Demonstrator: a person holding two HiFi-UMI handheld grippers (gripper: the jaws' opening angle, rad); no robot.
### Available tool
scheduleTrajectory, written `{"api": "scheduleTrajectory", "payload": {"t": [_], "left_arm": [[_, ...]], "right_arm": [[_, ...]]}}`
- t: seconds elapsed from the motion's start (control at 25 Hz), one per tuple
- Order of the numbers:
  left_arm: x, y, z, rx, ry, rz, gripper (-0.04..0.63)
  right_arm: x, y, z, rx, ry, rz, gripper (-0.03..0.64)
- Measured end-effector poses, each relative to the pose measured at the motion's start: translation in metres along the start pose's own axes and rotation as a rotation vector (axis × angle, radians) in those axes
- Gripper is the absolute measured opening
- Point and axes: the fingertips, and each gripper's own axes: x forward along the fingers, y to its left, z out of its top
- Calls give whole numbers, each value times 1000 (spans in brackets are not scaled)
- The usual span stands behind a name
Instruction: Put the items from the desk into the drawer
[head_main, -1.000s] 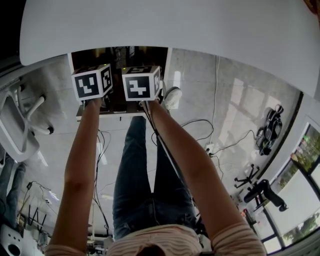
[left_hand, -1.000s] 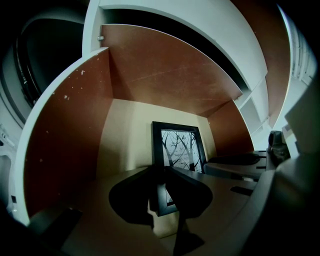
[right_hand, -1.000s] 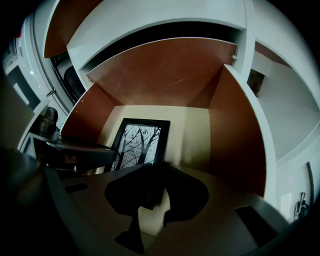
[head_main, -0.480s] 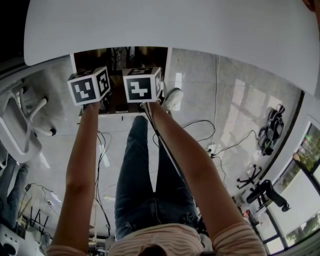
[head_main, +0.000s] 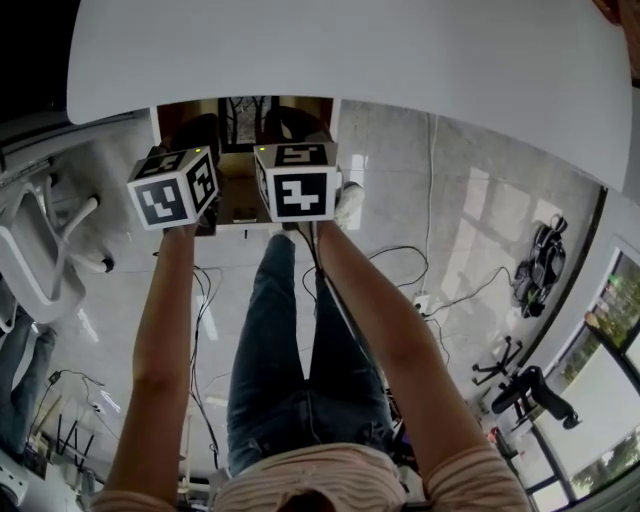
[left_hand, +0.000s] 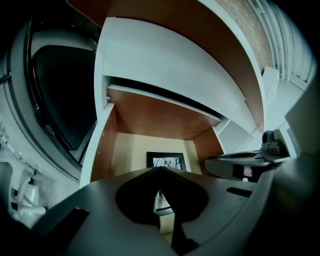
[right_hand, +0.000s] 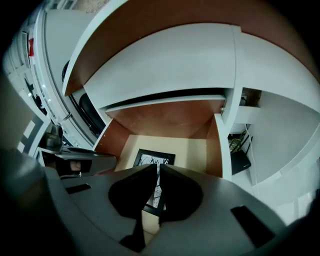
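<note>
A black-framed picture (left_hand: 166, 160) lies flat on the pale floor of the open drawer (left_hand: 100, 150), under the white desk (head_main: 350, 50). The framed picture (right_hand: 150, 159) shows the same way in the right gripper view, inside the drawer (right_hand: 214, 150). My left gripper (left_hand: 160, 169) hangs above it; its jaws have just been closing and now meet, with nothing between them. My right gripper (right_hand: 158, 166) is beside it, its jaws also just closed to a thin slit with nothing in it. In the head view both marker cubes (head_main: 172, 190) (head_main: 297, 183) sit over the drawer (head_main: 236, 185).
A white chair (head_main: 40, 250) stands at the left. Cables (head_main: 420, 290) run over the tiled floor, with a black office chair (head_main: 530, 385) and a dark bag (head_main: 540, 255) at the right. My legs are below the drawer front.
Both marker cubes have risen toward the head camera and look larger. More of the drawer's inside shows behind them.
</note>
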Motion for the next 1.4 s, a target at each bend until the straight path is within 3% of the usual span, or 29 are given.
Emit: {"api": "scheduleTrajectory", "payload": {"t": [0.8, 1.4], "left_arm": [[-102, -50, 51, 71, -201, -98, 9], [-163, -79, 86, 105, -312, -116, 9]], "right_arm": [[-97, 26, 42, 7, -189, 54, 17], [-165, 43, 81, -48, -325, 50, 17]]}}
